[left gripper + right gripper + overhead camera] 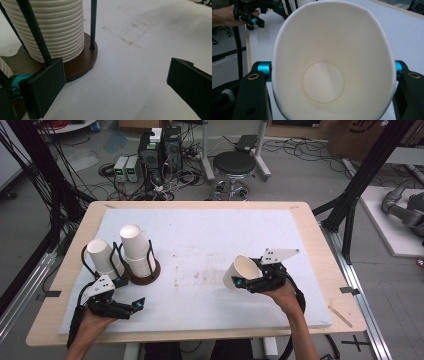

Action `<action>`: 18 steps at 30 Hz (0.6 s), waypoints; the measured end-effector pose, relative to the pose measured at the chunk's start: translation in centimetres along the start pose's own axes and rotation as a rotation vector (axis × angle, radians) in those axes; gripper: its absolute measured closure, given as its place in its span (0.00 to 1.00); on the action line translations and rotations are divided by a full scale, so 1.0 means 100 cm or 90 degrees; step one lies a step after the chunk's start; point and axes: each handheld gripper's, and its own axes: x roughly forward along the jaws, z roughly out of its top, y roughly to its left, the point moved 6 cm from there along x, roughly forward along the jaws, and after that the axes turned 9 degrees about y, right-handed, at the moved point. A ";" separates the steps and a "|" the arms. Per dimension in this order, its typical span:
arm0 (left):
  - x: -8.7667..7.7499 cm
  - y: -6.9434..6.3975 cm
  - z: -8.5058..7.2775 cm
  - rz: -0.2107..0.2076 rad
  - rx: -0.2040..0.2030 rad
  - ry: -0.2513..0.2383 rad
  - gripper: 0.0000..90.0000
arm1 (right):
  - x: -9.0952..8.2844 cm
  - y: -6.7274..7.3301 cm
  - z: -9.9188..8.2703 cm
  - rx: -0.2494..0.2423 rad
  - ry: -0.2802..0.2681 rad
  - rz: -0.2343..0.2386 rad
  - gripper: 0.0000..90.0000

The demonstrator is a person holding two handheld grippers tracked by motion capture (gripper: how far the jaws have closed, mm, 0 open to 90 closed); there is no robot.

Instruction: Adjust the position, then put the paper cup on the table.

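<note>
A white paper cup [235, 268] is tilted above the white mat [210, 235], right of centre, with my right gripper [246, 275] shut on it. In the right gripper view the cup [324, 50] is squeezed oval between the jaws of the right gripper [332, 82], and its open mouth faces the camera. At the left, two stacks of white cups [136, 250] stand in a black wire rack on a brown base [150, 276]. My left gripper [129, 293] is open just in front of that rack. Its jaws [115, 87] stand wide apart and empty beside the ribbed cup stack [52, 27].
The mat leaves a strip of bare wooden tabletop [320, 250] around it. A thin wooden stick [340, 315] lies near the right front corner. Beyond the table are a round stool [234, 164], computer boxes [159, 150] and cables on the floor. Black frame posts [370, 170] rise at both sides.
</note>
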 end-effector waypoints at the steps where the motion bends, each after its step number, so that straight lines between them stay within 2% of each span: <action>1: 0.000 0.000 -0.001 0.001 -0.002 0.001 0.02 | 0.000 0.000 0.000 0.002 0.001 -0.001 0.35; 8: -0.002 0.001 0.002 0.007 -0.001 -0.008 0.02 | 0.002 0.001 -0.002 0.003 0.001 0.005 0.35; 18: -0.002 0.004 0.001 0.014 -0.004 -0.012 0.02 | 0.002 -0.002 0.000 0.006 0.001 -0.003 0.35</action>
